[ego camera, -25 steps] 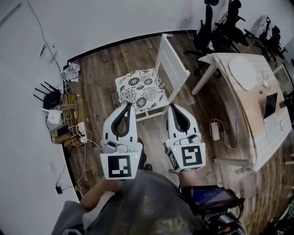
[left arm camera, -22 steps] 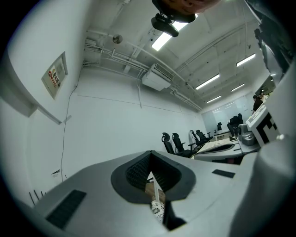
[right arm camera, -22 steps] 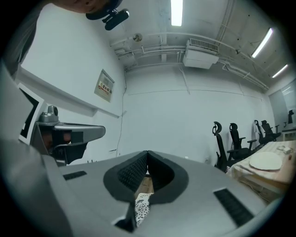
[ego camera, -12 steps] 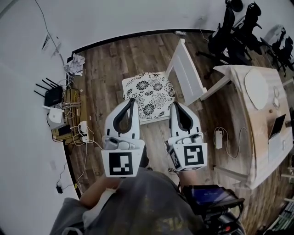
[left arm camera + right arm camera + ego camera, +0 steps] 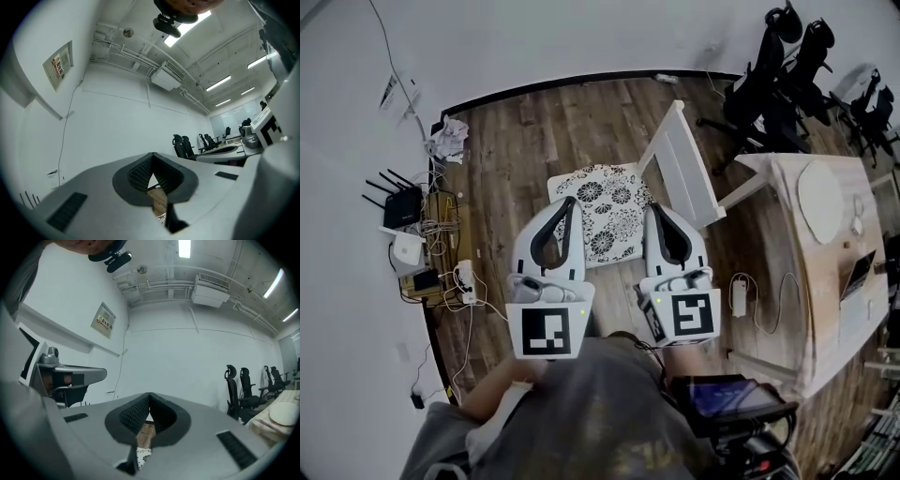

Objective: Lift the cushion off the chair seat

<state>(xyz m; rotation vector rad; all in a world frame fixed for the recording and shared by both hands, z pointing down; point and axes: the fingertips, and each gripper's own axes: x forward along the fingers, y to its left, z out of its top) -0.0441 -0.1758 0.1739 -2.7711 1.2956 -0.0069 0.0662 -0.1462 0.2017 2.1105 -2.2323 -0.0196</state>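
One cushion (image 5: 605, 202), one white chair (image 5: 686, 164)

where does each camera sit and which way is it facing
Head view: on the person's head, facing steeply down at the cushion on the chair; left gripper, right gripper and a forearm show.
Left gripper view: on the left gripper, level along its shut jaws toward a white wall.
Right gripper view: same on the right gripper.
Shared: both gripper views catch the office chairs.

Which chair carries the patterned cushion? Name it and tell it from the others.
The white wooden chair: the black-and-white floral cushion lies on its seat. The black office chairs by the wall show none.
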